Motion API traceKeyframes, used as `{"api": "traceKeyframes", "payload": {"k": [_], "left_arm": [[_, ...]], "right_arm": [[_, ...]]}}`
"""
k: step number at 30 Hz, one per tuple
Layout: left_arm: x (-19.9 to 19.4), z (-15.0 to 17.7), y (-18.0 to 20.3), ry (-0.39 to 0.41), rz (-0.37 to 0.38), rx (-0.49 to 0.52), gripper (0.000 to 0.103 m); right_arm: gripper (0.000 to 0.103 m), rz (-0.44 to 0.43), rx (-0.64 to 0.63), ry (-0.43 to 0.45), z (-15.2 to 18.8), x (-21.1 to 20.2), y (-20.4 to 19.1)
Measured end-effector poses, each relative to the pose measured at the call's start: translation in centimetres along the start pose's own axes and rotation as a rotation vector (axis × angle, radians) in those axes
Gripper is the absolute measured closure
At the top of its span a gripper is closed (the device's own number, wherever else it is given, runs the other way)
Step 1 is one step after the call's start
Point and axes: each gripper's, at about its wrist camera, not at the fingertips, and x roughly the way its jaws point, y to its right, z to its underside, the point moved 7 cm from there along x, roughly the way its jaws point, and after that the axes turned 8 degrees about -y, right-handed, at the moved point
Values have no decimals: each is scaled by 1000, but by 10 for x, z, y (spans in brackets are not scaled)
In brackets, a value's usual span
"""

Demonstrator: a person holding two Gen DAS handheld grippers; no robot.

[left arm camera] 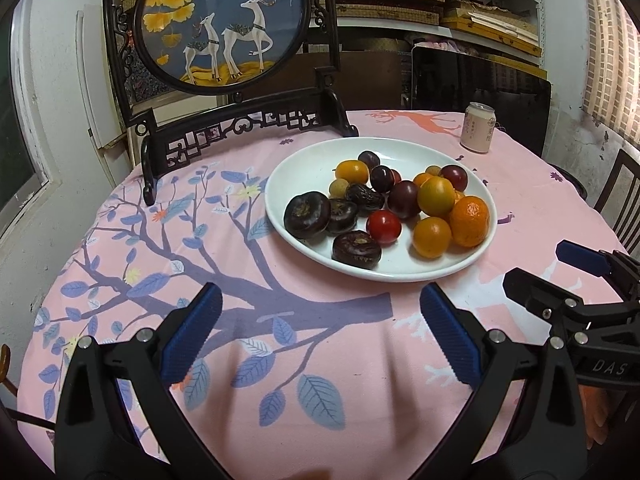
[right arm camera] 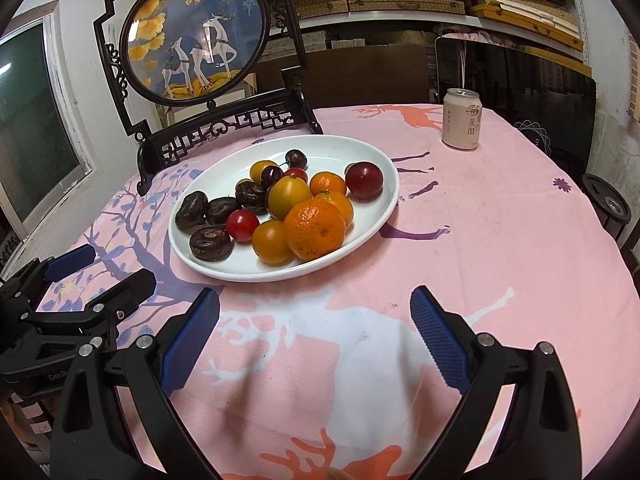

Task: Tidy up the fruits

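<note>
A white oval plate (left arm camera: 288, 168) (right arm camera: 360, 152) sits on the pink tablecloth and holds mixed fruit: an orange mandarin (left arm camera: 470, 221) (right arm camera: 316, 230), yellow tomatoes (left arm camera: 432, 237) (right arm camera: 272, 242), a red tomato (left arm camera: 384, 227) (right arm camera: 242, 225), dark plums (left arm camera: 404, 199) (right arm camera: 364, 180) and dark brown water chestnuts (left arm camera: 307, 215) (right arm camera: 210, 243). My left gripper (left arm camera: 320, 308) is open and empty, just short of the plate's near rim. My right gripper (right arm camera: 316, 308) is open and empty, also short of the plate. Each gripper shows in the other's view, the right gripper (left arm camera: 560, 276) and the left gripper (right arm camera: 100, 272).
A drink can (left arm camera: 478, 127) (right arm camera: 461, 118) stands at the table's far right. A carved dark wooden stand with a round deer painting (left arm camera: 224, 24) (right arm camera: 196, 36) stands behind the plate at the far left. A dark chair back (left arm camera: 480, 80) and shelves lie beyond the table.
</note>
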Motion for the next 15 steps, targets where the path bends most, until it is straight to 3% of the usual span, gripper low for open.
{"api": "traceKeyframes", "payload": {"k": [10, 15], "left_arm": [[2, 2, 0, -14, 17, 3, 2], [2, 3, 1, -11, -21, 18, 2]], "right_arm": [[7, 4, 4, -2, 0, -1, 1], [7, 10, 2, -11, 0, 1, 1]]}}
